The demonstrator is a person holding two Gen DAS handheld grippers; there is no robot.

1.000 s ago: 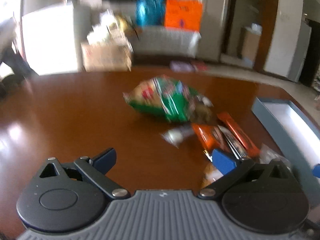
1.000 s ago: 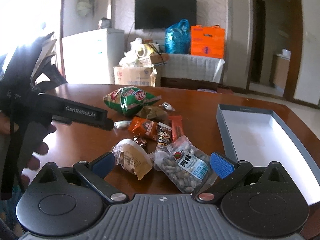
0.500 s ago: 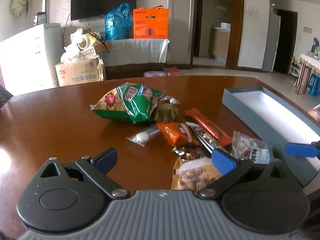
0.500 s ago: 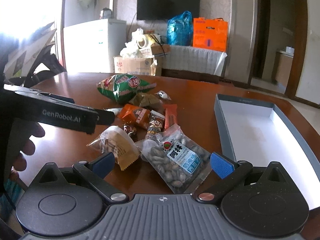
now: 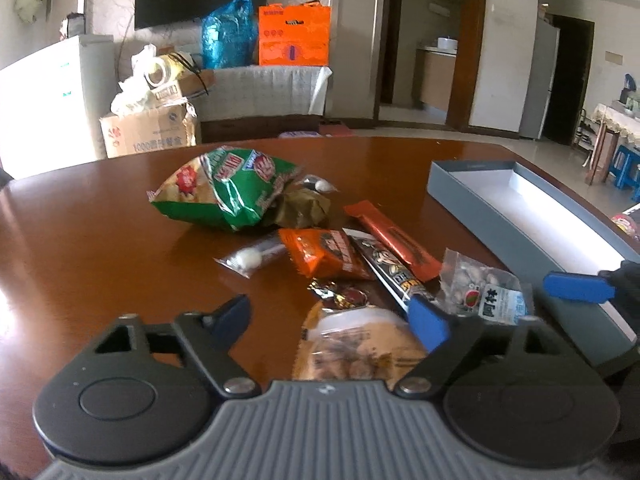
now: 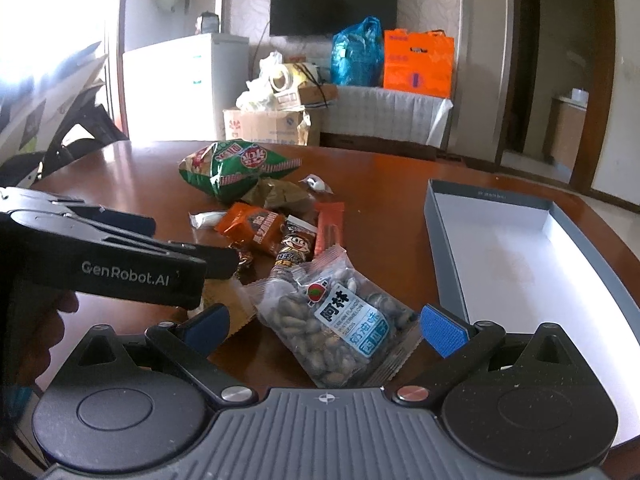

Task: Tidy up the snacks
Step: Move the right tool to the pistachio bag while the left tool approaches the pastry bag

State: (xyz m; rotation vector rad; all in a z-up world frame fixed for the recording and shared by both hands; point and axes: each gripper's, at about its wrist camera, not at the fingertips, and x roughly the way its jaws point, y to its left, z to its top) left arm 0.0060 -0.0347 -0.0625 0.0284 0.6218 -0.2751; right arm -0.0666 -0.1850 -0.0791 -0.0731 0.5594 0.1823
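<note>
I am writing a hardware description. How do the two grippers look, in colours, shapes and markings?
Each gripper, the left gripper and the right gripper, has black arms on round black hinges, a ribbed grey body and blue finger pads. The left one's side reads "GenRobot.AI" in white.

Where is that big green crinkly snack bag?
The green crinkly snack bag lies at the pile's far end on the brown wooden table, touching an olive-brown packet.

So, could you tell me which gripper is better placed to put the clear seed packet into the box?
Right. The right gripper already has the seed packet between its open fingers, with the box beside it.
</note>
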